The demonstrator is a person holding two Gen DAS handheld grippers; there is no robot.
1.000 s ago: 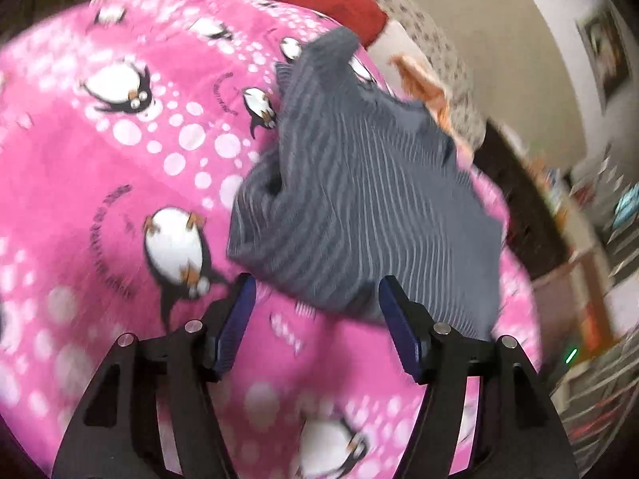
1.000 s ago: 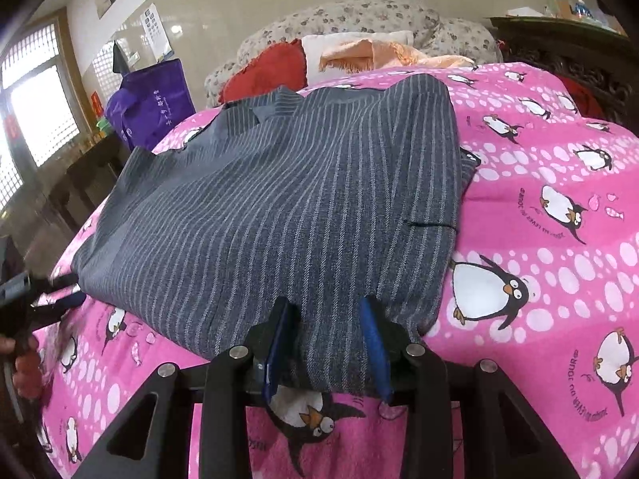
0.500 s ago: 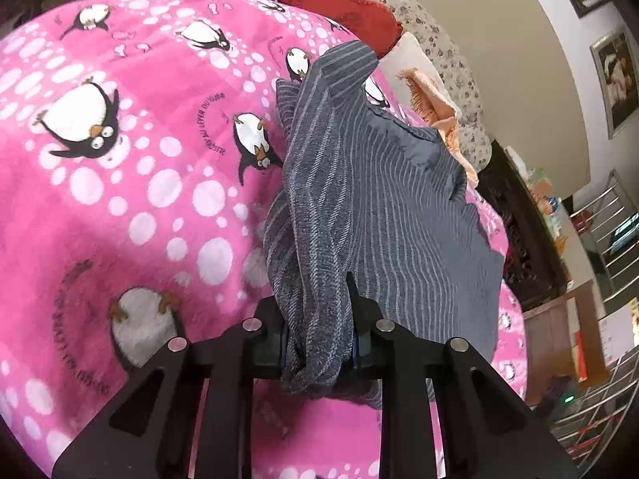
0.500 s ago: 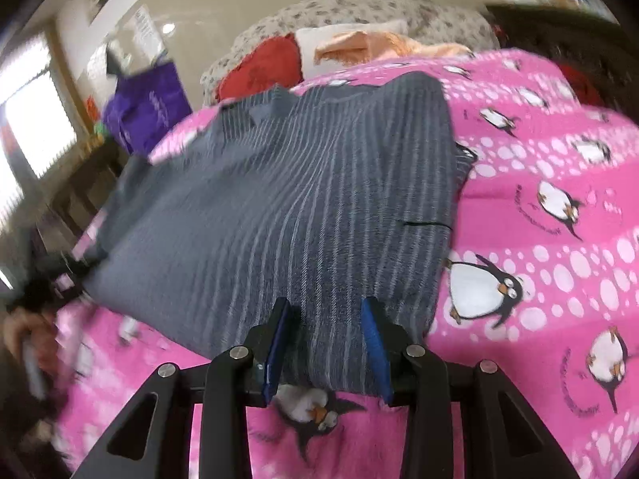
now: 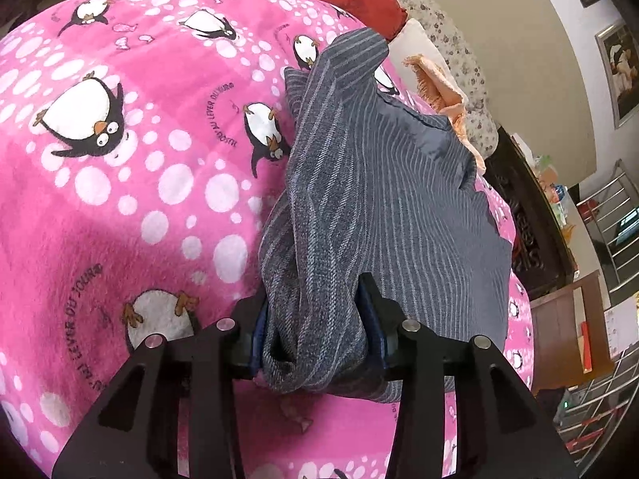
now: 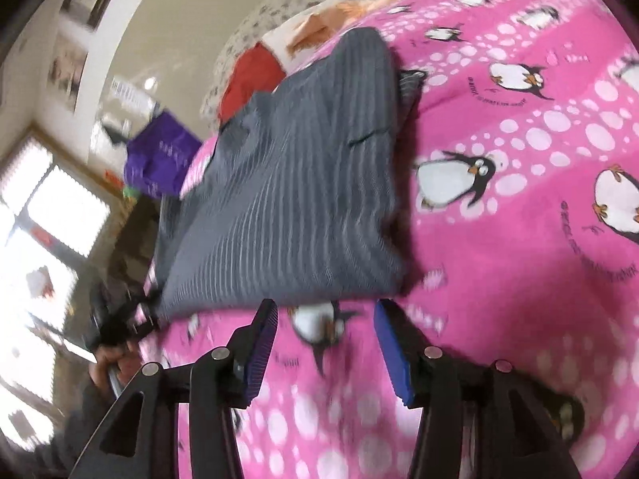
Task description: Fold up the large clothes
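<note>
The left gripper [image 5: 315, 331] pinches a bunched fold of the striped garment [image 5: 383, 199], which runs lengthwise ahead; the right gripper [image 6: 325, 343] (jaws just widened, empty) sits just short of its hem.

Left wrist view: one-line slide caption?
Left gripper clamps a bunched fold of the grey pinstriped garment on the pink penguin blanket.

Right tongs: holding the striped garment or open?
Open: the right tongs have just been opening, nothing between them; the grey striped garment lies beyond their tips.
</note>
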